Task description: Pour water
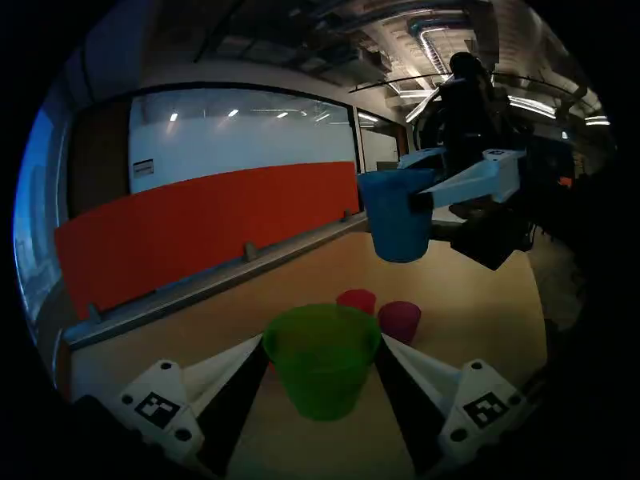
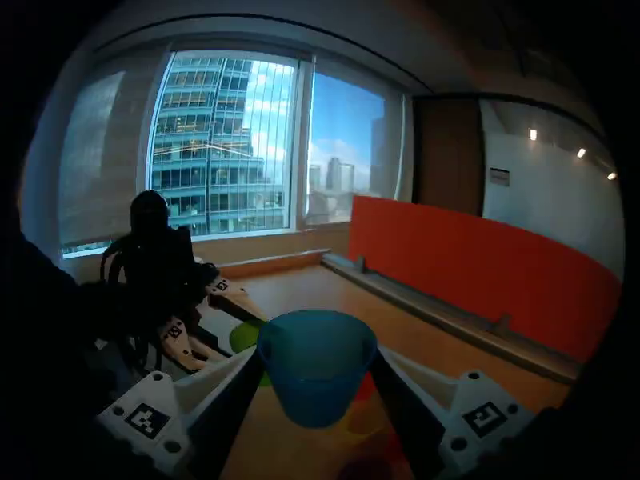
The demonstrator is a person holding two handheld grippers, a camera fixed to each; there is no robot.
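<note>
Office room with a pale wooden bench (image 1: 472, 296), bounded at its far edge by an orange partition (image 1: 200, 216) and, in the right gripper view, by a window (image 2: 232, 144) facing high-rise towers. In the left gripper view the left hand-held gripper (image 1: 322, 344) pinches a green cup (image 1: 322, 360), one finger against each side of the wall. The cup stands upright above the bench, mouth up, long axis vertical. Just beyond its rim, at 12 to 1 o'clock, a red cup (image 1: 357, 300) and a magenta cup (image 1: 399, 320) stand on the bench side by side, mouths up. Higher, at 1 o'clock from the green cup, the right hand-held gripper (image 1: 424, 200) reaches in from 3 o'clock and carries a blue cup (image 1: 394, 212) clear of the bench, mouth up, long axis near vertical. In the right gripper view both fingers close on the blue cup's wall, and the green cup lies at 10 o'clock from it. Contents of the cups cannot be told.
</note>
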